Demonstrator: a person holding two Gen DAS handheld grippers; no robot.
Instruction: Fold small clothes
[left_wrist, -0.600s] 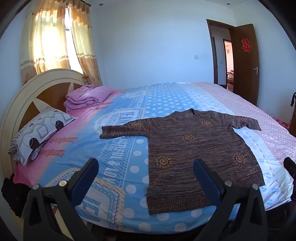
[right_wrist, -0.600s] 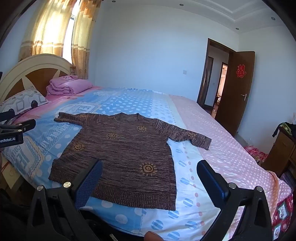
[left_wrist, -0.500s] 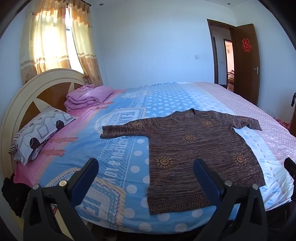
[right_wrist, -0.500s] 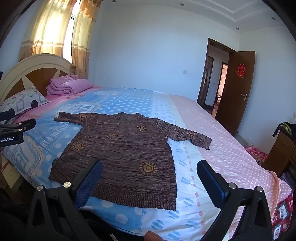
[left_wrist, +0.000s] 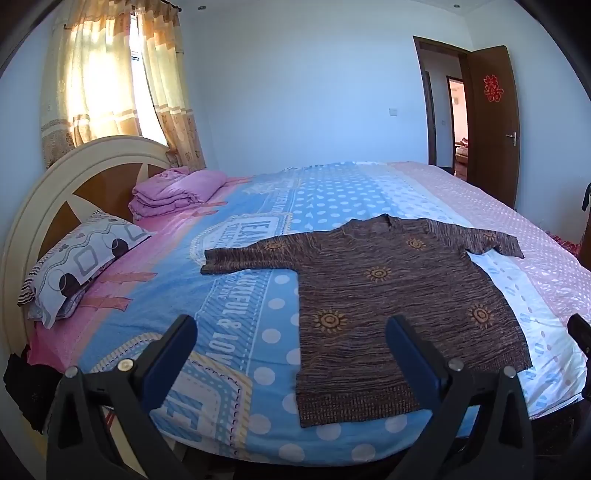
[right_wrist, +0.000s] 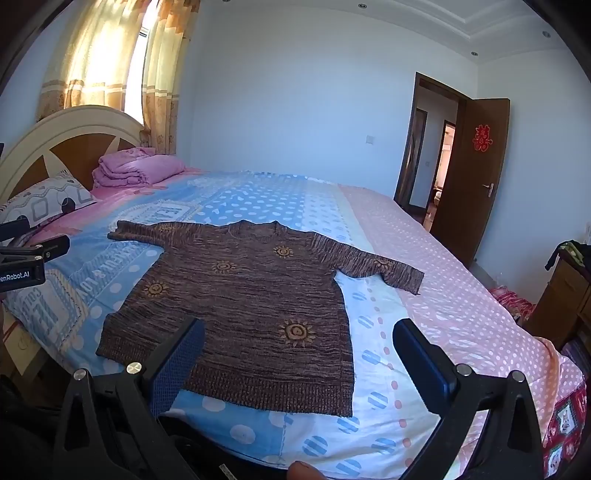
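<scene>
Here, in the left wrist view, the left gripper (left_wrist: 290, 343) hangs above the near edge of the bed (left_wrist: 236, 295) with its jaws spread wide and nothing between them. The brown knitted sweater with orange sun motifs (left_wrist: 388, 299) lies flat on the blue dotted bedsheet, sleeves out, just ahead and to the right.

In the right wrist view, the right gripper (right_wrist: 297, 347) is likewise wide apart and empty, poised over the sweater's (right_wrist: 251, 295) hem. A folded pink blanket (right_wrist: 136, 168) sits near the headboard.
</scene>
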